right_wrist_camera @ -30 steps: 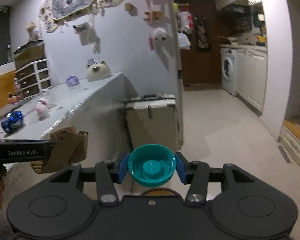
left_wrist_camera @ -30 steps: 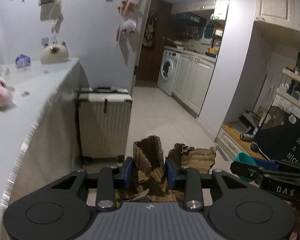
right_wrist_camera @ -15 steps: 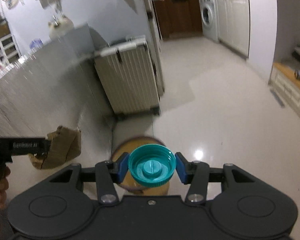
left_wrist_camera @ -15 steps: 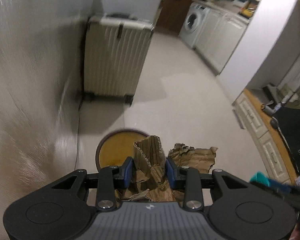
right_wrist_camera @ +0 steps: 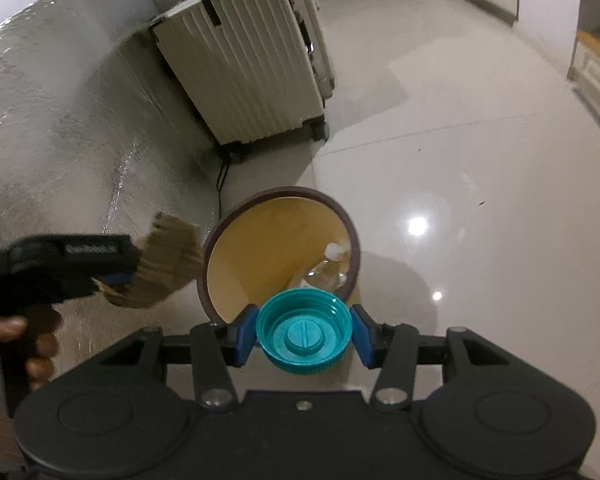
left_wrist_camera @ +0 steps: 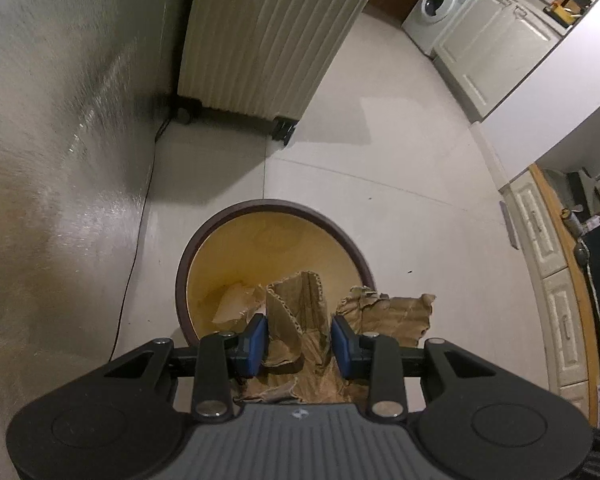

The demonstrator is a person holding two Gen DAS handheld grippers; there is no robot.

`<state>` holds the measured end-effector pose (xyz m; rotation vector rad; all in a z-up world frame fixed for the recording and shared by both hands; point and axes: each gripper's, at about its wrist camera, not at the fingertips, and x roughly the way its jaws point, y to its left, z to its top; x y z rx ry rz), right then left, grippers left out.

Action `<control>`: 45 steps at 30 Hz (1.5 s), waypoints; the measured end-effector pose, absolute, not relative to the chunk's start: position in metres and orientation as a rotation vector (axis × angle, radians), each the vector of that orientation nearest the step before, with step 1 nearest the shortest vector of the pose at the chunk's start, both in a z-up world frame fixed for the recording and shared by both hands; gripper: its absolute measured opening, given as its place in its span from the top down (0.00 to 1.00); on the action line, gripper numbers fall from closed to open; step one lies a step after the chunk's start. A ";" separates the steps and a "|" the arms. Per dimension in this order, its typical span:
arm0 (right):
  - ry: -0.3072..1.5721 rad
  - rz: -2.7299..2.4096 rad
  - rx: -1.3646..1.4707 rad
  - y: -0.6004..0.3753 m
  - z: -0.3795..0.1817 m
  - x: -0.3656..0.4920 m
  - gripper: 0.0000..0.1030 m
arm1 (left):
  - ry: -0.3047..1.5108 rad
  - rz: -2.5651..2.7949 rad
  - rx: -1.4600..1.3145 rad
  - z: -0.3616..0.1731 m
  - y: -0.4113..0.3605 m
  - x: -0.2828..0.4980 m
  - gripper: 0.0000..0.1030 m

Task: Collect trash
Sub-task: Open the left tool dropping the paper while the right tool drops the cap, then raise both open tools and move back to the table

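Left gripper (left_wrist_camera: 299,340) clamped crumpled corrugated cardboard (left_wrist_camera: 300,304); right gripper (right_wrist_camera: 304,336) pinched a ribbed teal cap (right_wrist_camera: 304,330) above the round bin (right_wrist_camera: 220,236), lower centre.

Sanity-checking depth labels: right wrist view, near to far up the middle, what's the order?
teal cap held in the right gripper → bin on the floor, with a clear bottle inside → cream suitcase standing against the covered table.
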<state>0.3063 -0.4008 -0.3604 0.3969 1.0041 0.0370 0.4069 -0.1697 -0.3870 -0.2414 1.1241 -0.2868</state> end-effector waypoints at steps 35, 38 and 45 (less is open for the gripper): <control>1.162 0.010 0.432 -0.383 -0.448 0.377 0.25 | 1.242 -0.231 -0.065 -0.455 -0.157 0.441 0.00; 1.168 0.005 0.412 -0.383 -0.446 0.375 0.25 | 1.243 -0.228 -0.043 -0.455 -0.157 0.438 0.00; 1.157 0.012 0.388 -0.383 -0.439 0.376 0.22 | 1.248 -0.210 -0.044 -0.449 -0.146 0.436 0.00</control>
